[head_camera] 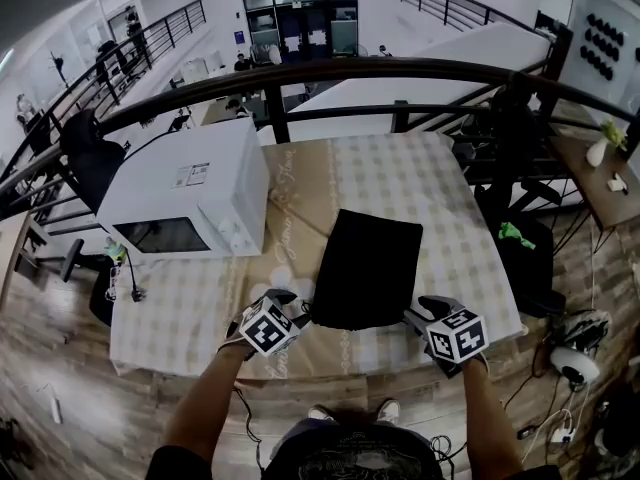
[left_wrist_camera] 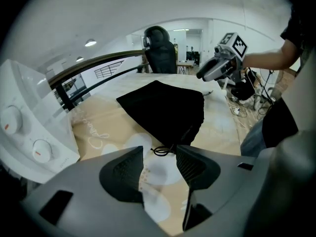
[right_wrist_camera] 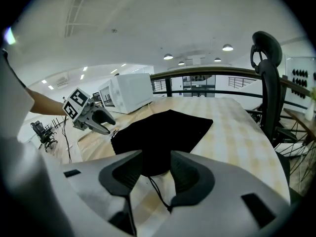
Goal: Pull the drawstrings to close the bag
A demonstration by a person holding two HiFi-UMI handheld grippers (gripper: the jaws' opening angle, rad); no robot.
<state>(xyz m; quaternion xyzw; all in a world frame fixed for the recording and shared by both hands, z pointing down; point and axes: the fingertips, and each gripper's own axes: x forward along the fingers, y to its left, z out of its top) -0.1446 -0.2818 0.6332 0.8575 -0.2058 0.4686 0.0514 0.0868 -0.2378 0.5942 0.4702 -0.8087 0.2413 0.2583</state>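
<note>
Bag (head_camera: 365, 268) flat on bench (head_camera: 440, 198), mouth toward person | left tongs (left_wrist_camera: 159, 169) released, empty; cord loop (left_wrist_camera: 160, 151) just ahead | right tongs (right_wrist_camera: 157, 174) released above other cord (right_wrist_camera: 158, 196) | tip: clamp cords only, not cloth; pull apart evenly

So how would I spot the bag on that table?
On the table with the beige checked cloth, look right of the boxy white microwave. The flat black fabric drawstring bag lies there, the only dark thing on the cloth, thin cords at its near end.
</note>
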